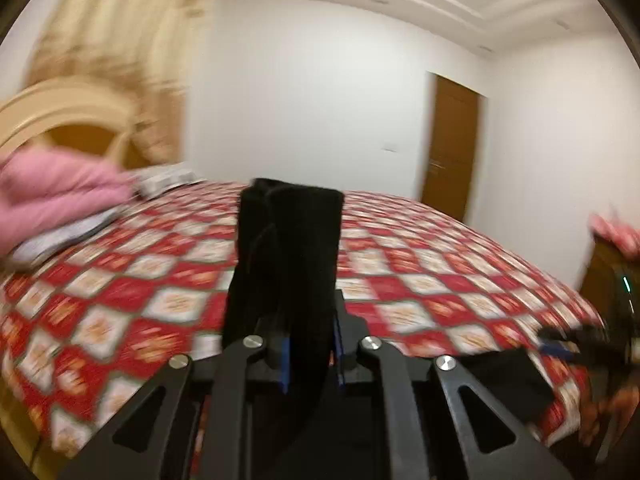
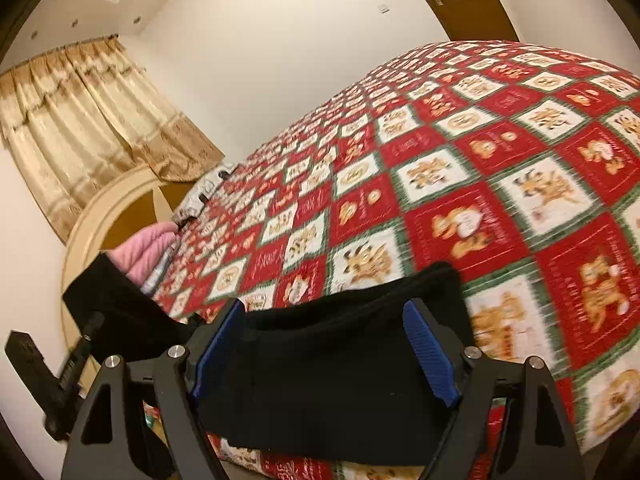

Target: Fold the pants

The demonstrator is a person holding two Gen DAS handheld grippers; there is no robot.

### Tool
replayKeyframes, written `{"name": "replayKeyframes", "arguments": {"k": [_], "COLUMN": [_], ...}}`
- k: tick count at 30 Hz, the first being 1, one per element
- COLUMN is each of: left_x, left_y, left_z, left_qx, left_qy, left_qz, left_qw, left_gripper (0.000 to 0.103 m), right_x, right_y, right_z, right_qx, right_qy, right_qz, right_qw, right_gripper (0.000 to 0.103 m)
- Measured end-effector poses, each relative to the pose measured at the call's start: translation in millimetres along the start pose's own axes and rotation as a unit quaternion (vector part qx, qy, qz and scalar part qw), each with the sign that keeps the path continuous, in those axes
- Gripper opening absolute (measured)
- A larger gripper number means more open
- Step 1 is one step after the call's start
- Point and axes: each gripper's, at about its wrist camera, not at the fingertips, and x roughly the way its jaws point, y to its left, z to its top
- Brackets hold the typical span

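The black pants (image 1: pixel 288 264) are held up over the red and white patterned bed (image 1: pixel 120 292). My left gripper (image 1: pixel 310 360) is shut on a bunched part of the pants, which stands up between its blue-padded fingers (image 1: pixel 285 364). In the right wrist view the pants (image 2: pixel 340 368) hang as a black band across the front edge of the bed (image 2: pixel 480 184). My right gripper (image 2: pixel 326 344) has its blue pads (image 2: pixel 428 348) wide apart with the cloth lying between them. The left gripper (image 2: pixel 76 356) shows at the left, with black cloth above it.
A pink pillow (image 1: pixel 52 200) and a grey patterned pillow (image 1: pixel 168 178) lie at the head of the bed by the cream headboard (image 1: pixel 64 116). Beige curtains (image 2: pixel 88 120) hang behind. A brown door (image 1: pixel 452 144) is in the far wall.
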Motion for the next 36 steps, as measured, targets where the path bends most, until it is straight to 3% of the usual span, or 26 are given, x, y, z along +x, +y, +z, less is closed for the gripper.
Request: {"name": "replayKeyframes", "arguments": {"k": [5,9,11,15,19,22,28,30,31,32,33,36], "left_x": [16.6,28.7,38.5,48.4,48.7,49.5,45.1,42.6,41.8,45.4,44.6,40.6], "left_y": [-83.6,-135.2,-154.7,-168.0,-168.9,-169.8,-178.3,-181.3,-183.3,-183.7,-185.4,-190.3], "left_z": [-20.7,-58.7,-81.7,-105.7,-112.1,-119.1,-128.1,-130.6,-131.7,-131.2,-131.1,-128.0], "left_qx": [0.081,0.159,0.206,0.251,0.249,0.251,0.281,0.289,0.292,0.294,0.297,0.299], "left_qy": [0.027,0.050,0.066,0.085,0.091,0.097,0.083,0.081,0.082,0.082,0.080,0.082], "left_qz": [-0.096,-0.132,-0.137,-0.133,-0.135,-0.135,-0.128,-0.125,-0.124,-0.123,-0.120,-0.123], "left_qw": [0.9918,0.9772,0.9666,0.9551,0.9547,0.9535,0.9475,0.9456,0.9448,0.9443,0.9438,0.9426], "left_gripper": [0.016,0.016,0.016,0.016,0.016,0.016,0.017,0.017,0.017,0.017,0.017,0.017], "right_x": [-19.0,-17.6,-11.2,6.2,29.9,44.9,68.9,76.1,77.7,79.1,80.0,70.9], "right_y": [-26.9,-38.1,-38.8,-34.9,-21.7,-17.9,-18.0,-19.5,-17.3,-13.4,-9.3,-9.1], "right_z": [13.5,11.6,6.7,-2.9,-11.9,-10.1,-4.8,-5.7,-6.9,-8.1,-9.8,-8.1], "right_qx": [0.046,0.061,0.064,0.060,0.028,0.018,0.052,0.059,0.050,0.029,0.003,-0.002], "right_qy": [-0.008,0.004,0.021,0.056,0.098,0.108,0.130,0.134,0.135,0.138,0.145,0.138], "right_qz": [0.031,0.050,0.066,0.086,0.094,0.090,0.145,0.128,0.115,0.094,0.071,0.082], "right_qw": [0.998,0.997,0.996,0.993,0.990,0.990,0.979,0.981,0.983,0.986,0.987,0.987], "right_gripper": [0.083,0.083,0.083,0.083,0.083,0.082,0.082,0.081,0.065,0.038,0.028,0.021]}}
